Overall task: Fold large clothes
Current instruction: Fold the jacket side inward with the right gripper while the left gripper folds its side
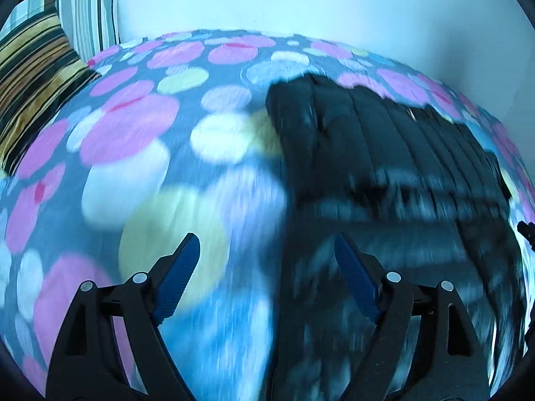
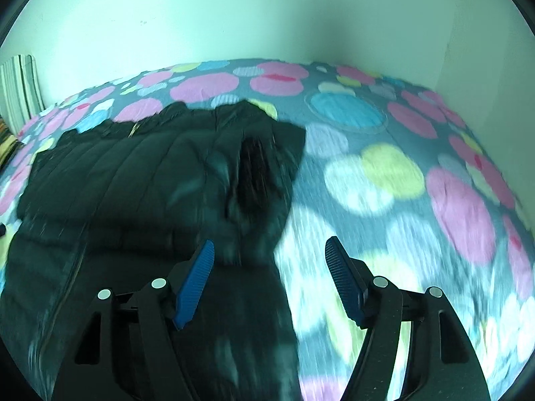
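A black quilted jacket (image 1: 384,167) lies spread on the bed; it also shows in the right wrist view (image 2: 133,183), with a fur-trimmed hood part (image 2: 254,163) at its right side. My left gripper (image 1: 265,244) is open and empty, hovering above the jacket's left edge. My right gripper (image 2: 269,245) is open and empty, hovering above the jacket's right edge. Both views are motion-blurred near the fingers.
The bed cover (image 1: 140,153) is grey with pink, blue and yellow circles; it also shows in the right wrist view (image 2: 401,180). Striped pillows (image 1: 40,77) lie at the far left against the wall (image 1: 301,0). A wall corner (image 2: 448,43) bounds the bed at right.
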Demonstrator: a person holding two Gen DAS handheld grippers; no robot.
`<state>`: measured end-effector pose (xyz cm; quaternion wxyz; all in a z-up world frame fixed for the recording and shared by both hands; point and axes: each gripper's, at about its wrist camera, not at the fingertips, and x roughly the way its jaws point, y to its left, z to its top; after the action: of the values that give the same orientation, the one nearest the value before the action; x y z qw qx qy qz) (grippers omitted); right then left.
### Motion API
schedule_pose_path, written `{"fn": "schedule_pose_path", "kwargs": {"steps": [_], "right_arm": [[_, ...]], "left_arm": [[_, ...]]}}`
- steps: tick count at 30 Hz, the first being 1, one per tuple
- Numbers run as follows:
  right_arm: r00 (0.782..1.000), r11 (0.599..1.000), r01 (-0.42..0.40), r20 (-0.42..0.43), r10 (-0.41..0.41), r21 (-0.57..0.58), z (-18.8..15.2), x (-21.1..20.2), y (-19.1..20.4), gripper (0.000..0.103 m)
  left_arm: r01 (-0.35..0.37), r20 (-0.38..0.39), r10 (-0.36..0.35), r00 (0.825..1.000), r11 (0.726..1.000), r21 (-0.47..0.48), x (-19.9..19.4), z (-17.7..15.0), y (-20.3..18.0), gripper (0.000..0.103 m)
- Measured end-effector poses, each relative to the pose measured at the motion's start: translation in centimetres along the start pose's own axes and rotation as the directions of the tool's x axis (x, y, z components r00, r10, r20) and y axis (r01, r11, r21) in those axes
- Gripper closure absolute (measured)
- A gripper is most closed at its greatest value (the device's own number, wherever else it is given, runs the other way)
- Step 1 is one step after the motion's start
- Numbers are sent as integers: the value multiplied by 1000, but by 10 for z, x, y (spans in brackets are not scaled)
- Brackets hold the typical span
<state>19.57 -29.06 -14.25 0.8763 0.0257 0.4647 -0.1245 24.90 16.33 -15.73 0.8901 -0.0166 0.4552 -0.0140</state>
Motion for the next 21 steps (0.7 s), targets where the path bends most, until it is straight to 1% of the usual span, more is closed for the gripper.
{"fn": "schedule_pose_path", "kwargs": {"steps": [3, 7, 9, 11, 13, 16, 18, 21], "right_arm": [[999, 1000, -15, -29, 15, 6, -30, -20, -12, 35], [997, 999, -51, -59, 51, 3, -68, -48, -22, 35], [996, 999, -53, -69, 52, -11, -84, -59, -23, 35], [995, 998, -60, -86, 58, -24, -100, -67, -22, 35], [992, 997, -68, -105, 63, -42, -117, -73, -19, 35], [989, 995, -82, -127, 75, -51, -135, -78, -18, 35], [987, 995, -100, -131, 95, -26, -145, -82, -20, 35], [982, 992, -128, -142, 127, 5, -154, -88, -22, 35]], "left_arm": [[23, -23, -23, 999, 1000, 5, -19, -32, 2, 20], [78, -64, -77, 995, 997, 20, -39, -77, 1, 20], [85, -78, -81, 994, 996, 39, -47, -96, -1, 20], [94, -77, -90, 993, 995, 43, -52, -107, -1, 20], [116, -83, -114, 990, 993, 27, -56, -117, 2, 20], [177, -103, -176, 979, 984, 0, -61, -127, 6, 20], [204, -114, -202, 973, 979, 11, -65, -133, 6, 20], [219, -120, -212, 970, 974, 48, -69, -141, 1, 20]]}}
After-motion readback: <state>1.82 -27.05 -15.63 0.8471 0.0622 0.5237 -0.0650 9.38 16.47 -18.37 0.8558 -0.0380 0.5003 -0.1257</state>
